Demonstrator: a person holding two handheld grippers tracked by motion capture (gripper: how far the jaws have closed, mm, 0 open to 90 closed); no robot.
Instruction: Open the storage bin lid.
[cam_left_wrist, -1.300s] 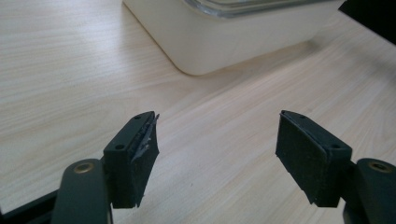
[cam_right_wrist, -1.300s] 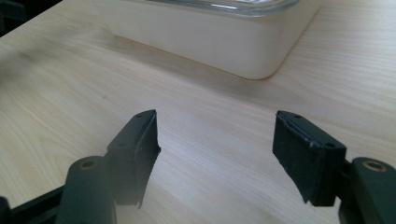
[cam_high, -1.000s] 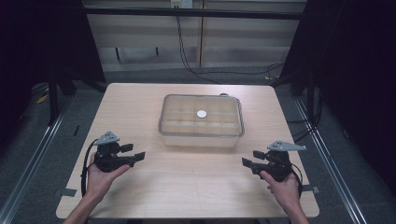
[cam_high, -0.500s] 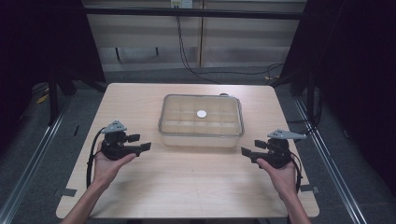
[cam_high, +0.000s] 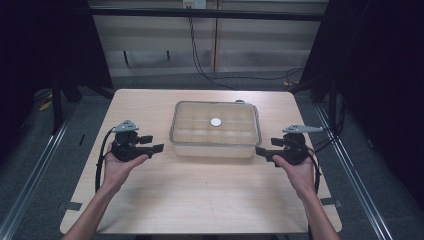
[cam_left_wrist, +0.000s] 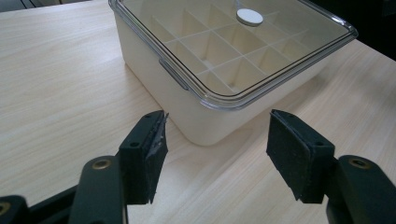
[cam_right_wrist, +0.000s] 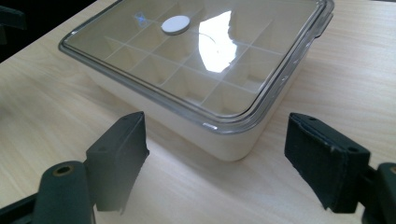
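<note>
High view: fixed above the near edge of the desk (cam_high: 200, 200), facing forward and down, far enough to take in the whole top. Left gripper view: mounted on the left tongs (cam_left_wrist: 215, 149), low and close, aimed along the jaws at the near left corner of the lidded box (cam_left_wrist: 219, 116). Right gripper view: mounted on the right tongs (cam_right_wrist: 215, 158), equally low, aimed at the opposite near corner. Shared by all three: box, white disc (cam_high: 216, 122) on lid, surrounding wood.

Lab: dark curtains (cam_high: 40, 50), floor rails (cam_high: 30, 170), wall cables (cam_high: 200, 55).
</note>
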